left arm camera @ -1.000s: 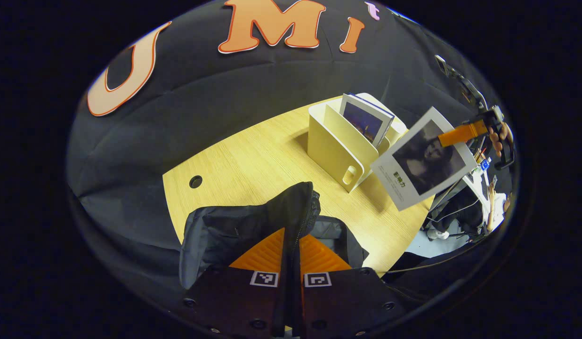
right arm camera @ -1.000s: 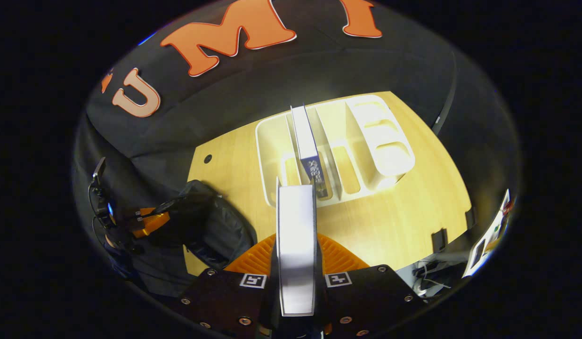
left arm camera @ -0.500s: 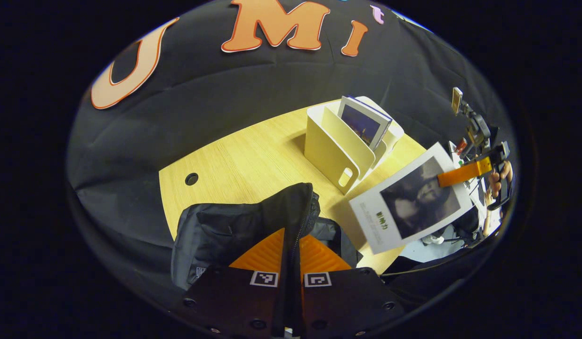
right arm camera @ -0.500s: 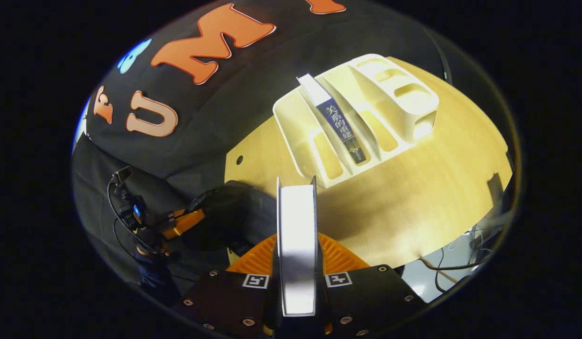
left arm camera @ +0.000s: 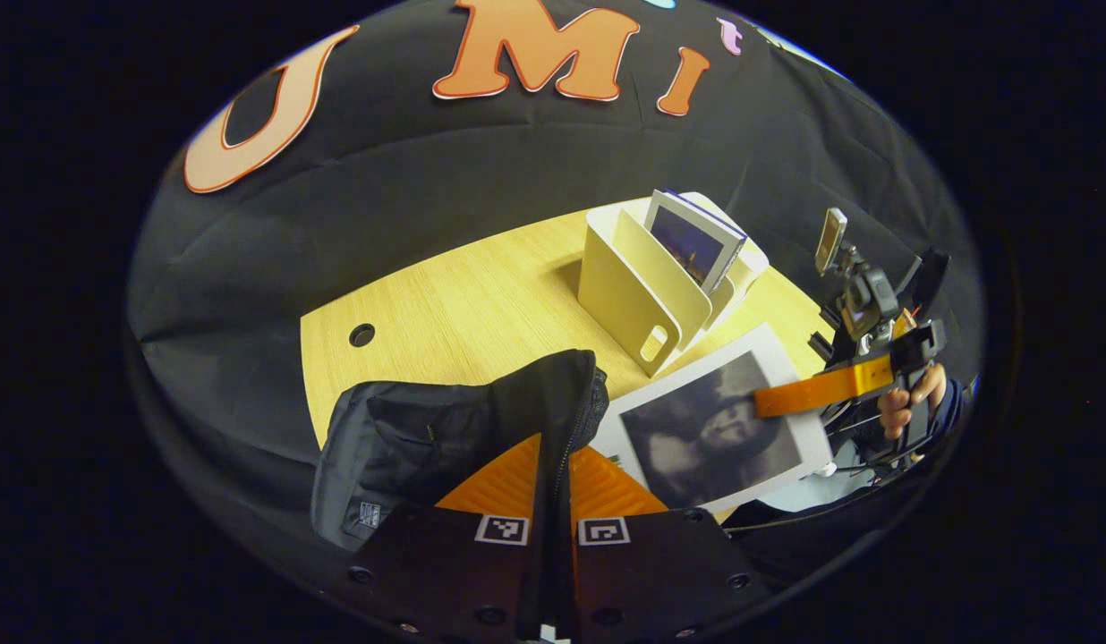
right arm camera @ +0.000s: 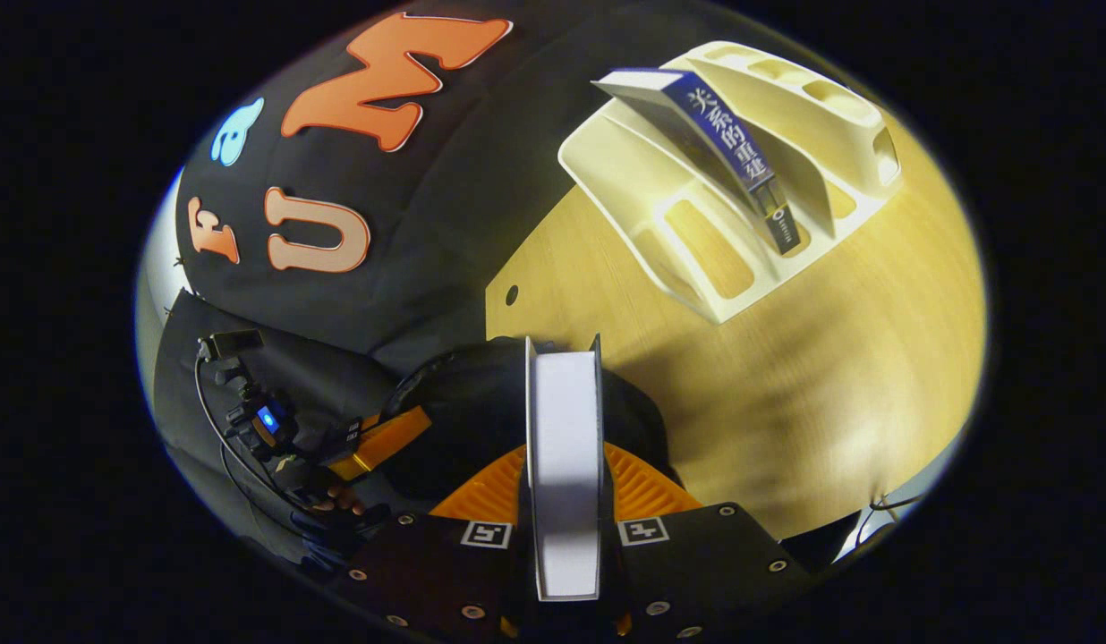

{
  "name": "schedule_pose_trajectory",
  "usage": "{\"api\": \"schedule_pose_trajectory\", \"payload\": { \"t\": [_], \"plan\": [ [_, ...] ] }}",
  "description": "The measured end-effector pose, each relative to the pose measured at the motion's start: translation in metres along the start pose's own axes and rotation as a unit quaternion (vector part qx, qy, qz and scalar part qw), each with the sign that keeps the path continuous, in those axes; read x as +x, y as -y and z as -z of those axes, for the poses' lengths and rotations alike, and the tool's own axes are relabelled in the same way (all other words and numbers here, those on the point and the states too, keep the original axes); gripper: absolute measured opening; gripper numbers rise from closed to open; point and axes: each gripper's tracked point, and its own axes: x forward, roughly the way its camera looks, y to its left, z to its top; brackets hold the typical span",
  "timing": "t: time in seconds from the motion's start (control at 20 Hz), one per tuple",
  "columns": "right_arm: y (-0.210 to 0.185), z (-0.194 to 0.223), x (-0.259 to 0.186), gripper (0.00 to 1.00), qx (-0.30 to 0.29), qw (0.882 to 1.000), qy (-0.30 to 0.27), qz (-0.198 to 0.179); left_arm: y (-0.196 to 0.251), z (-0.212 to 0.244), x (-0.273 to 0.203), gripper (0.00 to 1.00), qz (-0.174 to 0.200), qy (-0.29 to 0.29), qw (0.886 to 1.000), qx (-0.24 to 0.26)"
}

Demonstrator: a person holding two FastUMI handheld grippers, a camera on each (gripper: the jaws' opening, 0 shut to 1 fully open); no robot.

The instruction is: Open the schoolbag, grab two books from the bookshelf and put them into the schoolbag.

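The second book's (right arm camera: 736, 152) dark blue spine carried white characters, too distorted to transcribe reliably; small print on the held book's cover in the left gripper view was illegible. The left gripper (left arm camera: 553, 487) was closed on the zippered edge of the black fabric schoolbag (left arm camera: 428, 438), both fingers pressing a raised fold of the fabric between them. The right gripper (right arm camera: 564, 487) was clamped on a white-edged paperback book (right arm camera: 564, 465), seen edge-on between its fingers in the right gripper view. In the left gripper view the same book (left arm camera: 710, 434) showed a white cover with a dark portrait picture, held flat-on by the right gripper (left arm camera: 786, 398) in a person's hand (left arm camera: 902, 407), just beside the bag's lifted edge and above the table's near rim. The schoolbag (right arm camera: 481, 402) lay at the near left corner of the pale wooden table (left arm camera: 463, 304), with the held book's far end over it. The cream plastic bookshelf (left arm camera: 638, 286) with upright dividers stood on the table farther back, apart from the bag. It contained the second book (left arm camera: 692, 241), leaning in a slot between two dividers, cover dark blue with a white border.
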Motion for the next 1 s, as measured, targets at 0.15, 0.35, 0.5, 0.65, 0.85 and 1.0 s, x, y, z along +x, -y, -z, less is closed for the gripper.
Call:
{"api": "schedule_pose_trajectory", "payload": {
  "t": [0.15, 0.35, 0.5, 0.65, 0.85, 1.0],
  "plan": [
    [0.000, 0.010, 0.040, 0.29, 0.026, 0.999, 0.001, -0.027, 0.001, 0.000, 0.002, 0.06, 0.001, 0.004, 1.000, -0.008],
    [-0.010, 0.013, 0.079, 0.29, 0.051, 0.997, 0.021, -0.062, 0.003, 0.001, 0.006, 0.06, 0.000, 0.006, 1.000, -0.015],
    [-0.018, 0.023, 0.104, 0.28, 0.052, 0.996, 0.029, -0.071, 0.006, -0.001, 0.007, 0.06, 0.000, 0.012, 1.000, -0.021],
    [-0.017, 0.045, 0.125, 0.28, 0.036, 0.996, 0.022, -0.077, 0.012, 0.001, 0.011, 0.06, 0.001, 0.012, 1.000, -0.027],
    [-0.020, 0.051, 0.153, 0.29, 0.051, 0.994, 0.027, -0.093, 0.018, 0.005, 0.013, 0.06, 0.003, 0.007, 0.999, -0.042],
    [-0.016, 0.064, 0.170, 0.33, 0.046, 0.996, 0.002, -0.072, 0.020, 0.008, 0.017, 0.07, 0.000, 0.000, 0.999, -0.046]
  ]
}}
